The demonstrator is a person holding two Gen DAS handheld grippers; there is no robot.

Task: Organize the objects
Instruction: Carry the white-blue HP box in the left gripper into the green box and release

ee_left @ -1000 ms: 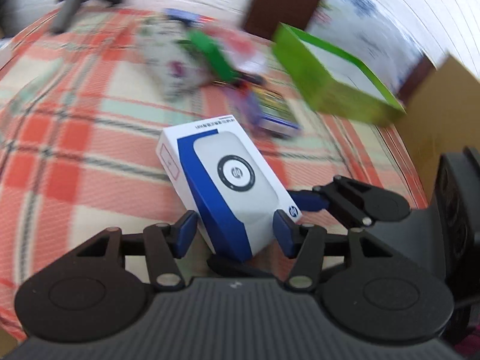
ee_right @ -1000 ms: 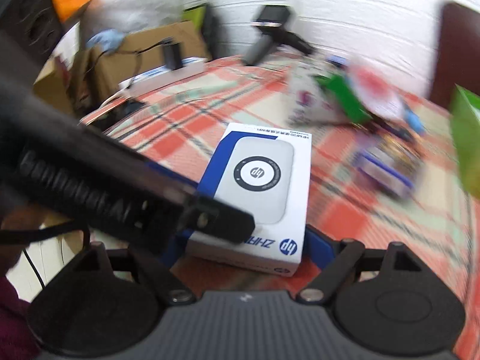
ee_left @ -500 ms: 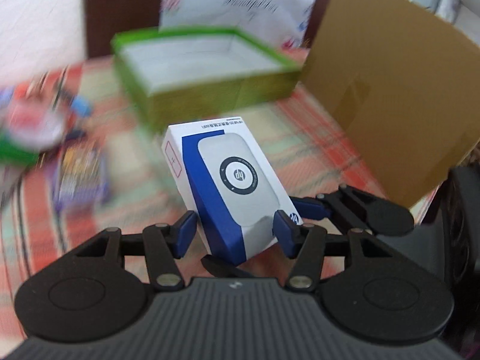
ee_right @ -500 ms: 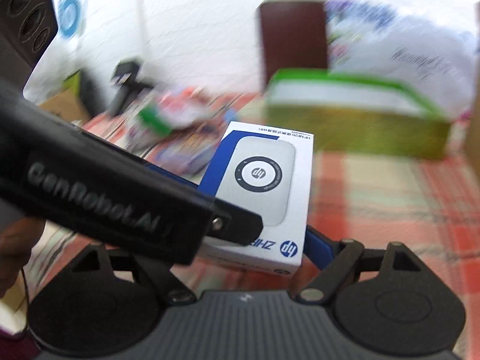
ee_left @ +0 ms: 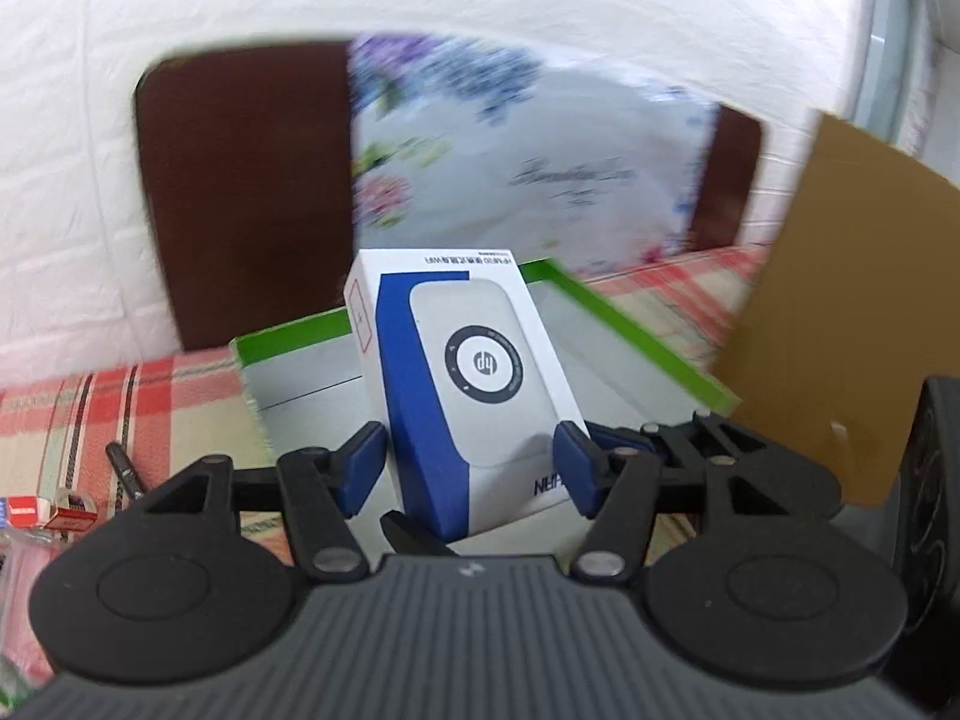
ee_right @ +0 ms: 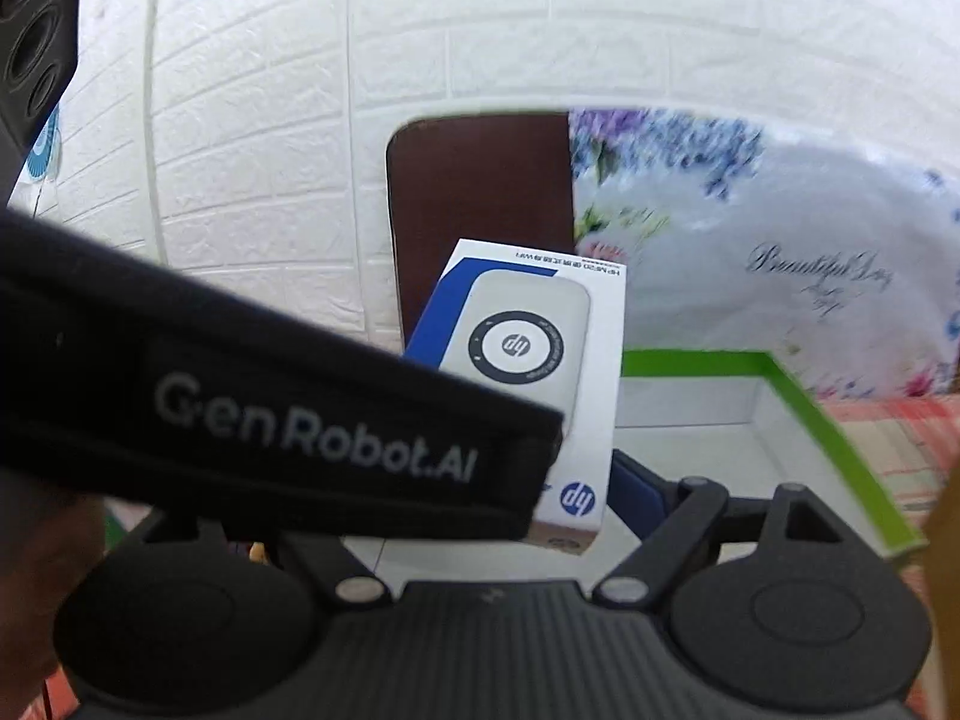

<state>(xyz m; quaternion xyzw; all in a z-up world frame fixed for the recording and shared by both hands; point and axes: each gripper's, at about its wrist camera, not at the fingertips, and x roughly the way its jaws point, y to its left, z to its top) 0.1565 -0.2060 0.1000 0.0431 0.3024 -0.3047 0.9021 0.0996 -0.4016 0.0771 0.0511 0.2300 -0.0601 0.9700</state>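
A white and blue HP box (ee_left: 474, 360) hangs tilted over the open green tray (ee_left: 630, 324). My left gripper (ee_left: 471, 450) has a blue pad against each long side of the box, and its jaws are opening. My right gripper (ee_right: 540, 510) is shut on the same box (ee_right: 528, 324) from the other side. Its right finger (ee_right: 630, 492) presses on the box edge, and its left finger is hidden behind the left gripper's black body (ee_right: 300, 438). The green tray (ee_right: 840, 438) shows a white inside with nothing in it.
The tray stands on a red plaid cloth (ee_left: 120, 396). A cardboard sheet (ee_left: 840, 330) stands at its right. Behind it are a brown chair back (ee_left: 240, 198) and a floral bag (ee_left: 540, 150). A pen (ee_left: 123, 468) and small packets (ee_left: 72, 510) lie at left.
Both grippers have carried the box from the cluttered middle of the cloth to above the green tray and lifted it a little. The left jaws stand slightly wider.
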